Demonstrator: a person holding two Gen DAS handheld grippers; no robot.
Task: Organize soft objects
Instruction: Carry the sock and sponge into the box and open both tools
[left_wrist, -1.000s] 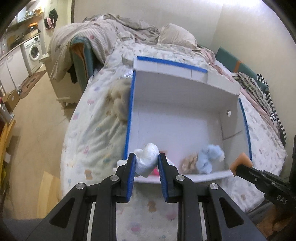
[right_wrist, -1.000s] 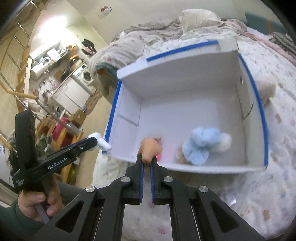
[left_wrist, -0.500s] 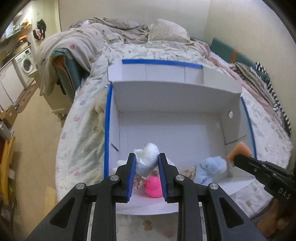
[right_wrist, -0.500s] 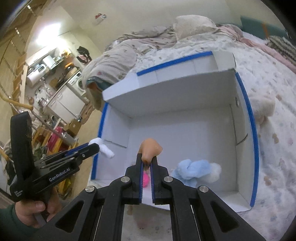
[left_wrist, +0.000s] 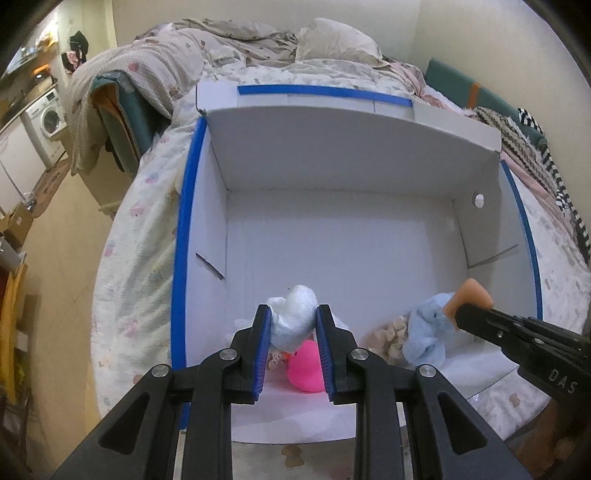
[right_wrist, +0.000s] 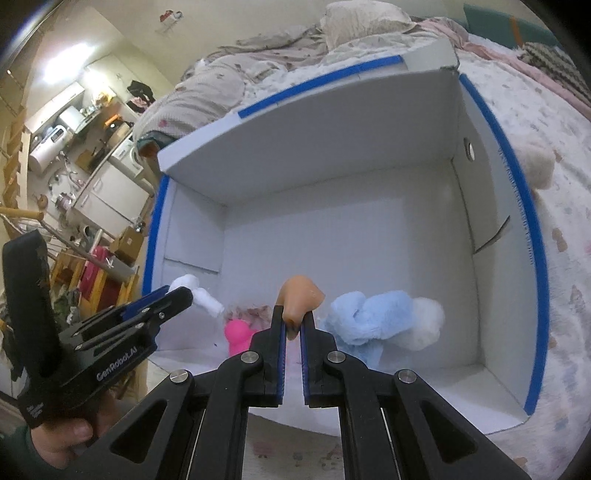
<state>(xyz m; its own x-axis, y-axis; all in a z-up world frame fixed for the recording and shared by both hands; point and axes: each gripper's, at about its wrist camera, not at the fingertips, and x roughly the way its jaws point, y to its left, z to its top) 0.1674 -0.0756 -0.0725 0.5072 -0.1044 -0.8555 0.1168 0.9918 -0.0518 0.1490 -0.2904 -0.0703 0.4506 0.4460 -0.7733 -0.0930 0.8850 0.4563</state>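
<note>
A white box with blue-taped rims (left_wrist: 332, 177) (right_wrist: 332, 155) stands open on the bed. My left gripper (left_wrist: 293, 323) is shut on a white soft toy (left_wrist: 293, 317) and holds it over the box's near left part; it also shows in the right wrist view (right_wrist: 177, 295) with the white toy (right_wrist: 199, 293). My right gripper (right_wrist: 293, 321) is shut on an orange-tan soft piece (right_wrist: 299, 295), over the box's near side; it shows in the left wrist view (left_wrist: 458, 314) with the piece (left_wrist: 469, 295). In the box lie a pink toy (left_wrist: 306, 363) (right_wrist: 238, 334), a light blue plush (left_wrist: 424, 332) (right_wrist: 373, 317) and a beige plush (left_wrist: 388, 332).
A cream plush (right_wrist: 535, 166) lies on the bedspread (left_wrist: 140, 240) right of the box. Rumpled blankets and a pillow (left_wrist: 332, 40) lie at the bed's head. A washing machine (left_wrist: 48, 118) and kitchen clutter stand at the left, past the bed's edge.
Both grippers have moved forward over the box with their toys still held; the box now fills more of each view and its inside contents show more fully.
</note>
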